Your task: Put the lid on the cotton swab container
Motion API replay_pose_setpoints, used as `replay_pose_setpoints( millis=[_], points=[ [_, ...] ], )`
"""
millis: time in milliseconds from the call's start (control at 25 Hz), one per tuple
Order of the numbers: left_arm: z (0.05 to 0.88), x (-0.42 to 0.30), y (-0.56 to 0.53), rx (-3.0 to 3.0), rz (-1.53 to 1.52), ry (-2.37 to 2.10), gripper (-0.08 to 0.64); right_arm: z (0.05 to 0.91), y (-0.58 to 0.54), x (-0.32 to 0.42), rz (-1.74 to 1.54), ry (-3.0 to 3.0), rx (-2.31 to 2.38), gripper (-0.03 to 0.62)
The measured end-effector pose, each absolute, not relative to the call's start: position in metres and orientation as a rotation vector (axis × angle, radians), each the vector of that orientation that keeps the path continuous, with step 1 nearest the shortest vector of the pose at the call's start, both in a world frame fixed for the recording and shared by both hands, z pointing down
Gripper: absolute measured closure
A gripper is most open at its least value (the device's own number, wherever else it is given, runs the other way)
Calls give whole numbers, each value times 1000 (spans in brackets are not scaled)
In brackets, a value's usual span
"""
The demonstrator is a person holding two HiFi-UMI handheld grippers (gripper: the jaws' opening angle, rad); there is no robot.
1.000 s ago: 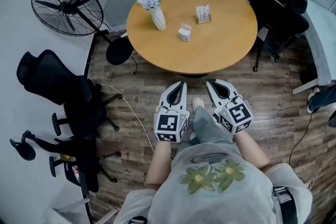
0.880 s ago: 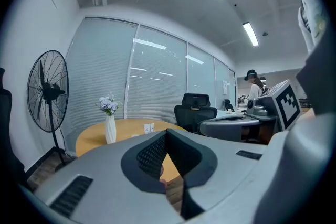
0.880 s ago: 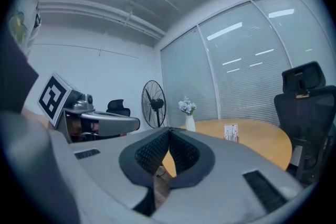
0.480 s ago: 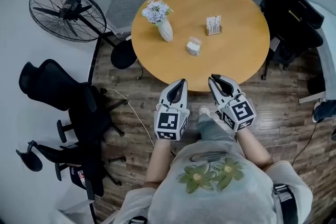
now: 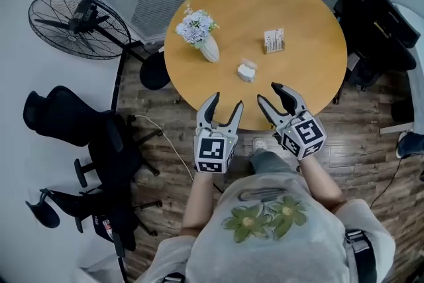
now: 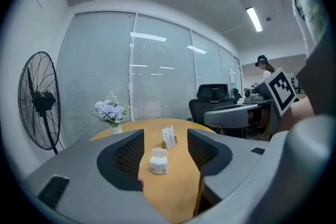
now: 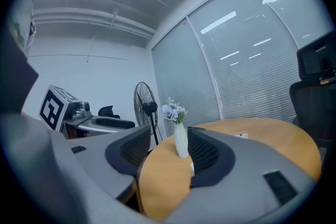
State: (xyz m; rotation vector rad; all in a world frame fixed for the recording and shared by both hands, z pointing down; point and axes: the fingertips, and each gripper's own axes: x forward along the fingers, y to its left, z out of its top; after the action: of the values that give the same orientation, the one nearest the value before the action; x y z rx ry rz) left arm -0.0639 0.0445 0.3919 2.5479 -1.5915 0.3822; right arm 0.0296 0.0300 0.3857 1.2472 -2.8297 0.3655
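Observation:
The cotton swab container [image 5: 246, 73], a small white tub, stands near the middle of the round wooden table [image 5: 305, 76]. A clear lid [image 5: 248, 63] seems to rest at its far side. The left gripper view shows the tub [image 6: 158, 162] well ahead on the table. My left gripper [image 5: 224, 105] hovers at the table's near edge, its jaws opening with nothing between them. My right gripper [image 5: 268, 95] is just over the near edge, right of the tub, also opening and holding nothing. In the right gripper view the tub is mostly hidden behind a jaw.
A white vase of flowers [image 5: 202, 38] stands at the table's left and a card holder [image 5: 274, 40] at the back right. A standing fan [image 5: 78, 24] and black office chairs [image 5: 73, 126] are on the left, with more chairs [image 5: 377, 23] on the right. The floor is wood.
Both grippers went from shut to open. They moved forward from over the floor to the table's near edge.

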Motion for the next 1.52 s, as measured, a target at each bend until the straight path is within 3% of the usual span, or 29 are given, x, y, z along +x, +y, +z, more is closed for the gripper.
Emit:
replay_pose_setpoints(
  millis=[520,1520],
  points=[
    [456,-51,-27,2524,525,-1489,191,397,-50,37,392,-2838,1223,354],
    [561,-36,-90,2442,773,-1340,164,482,-119,21,588,-2715,1046,354]
  ],
)
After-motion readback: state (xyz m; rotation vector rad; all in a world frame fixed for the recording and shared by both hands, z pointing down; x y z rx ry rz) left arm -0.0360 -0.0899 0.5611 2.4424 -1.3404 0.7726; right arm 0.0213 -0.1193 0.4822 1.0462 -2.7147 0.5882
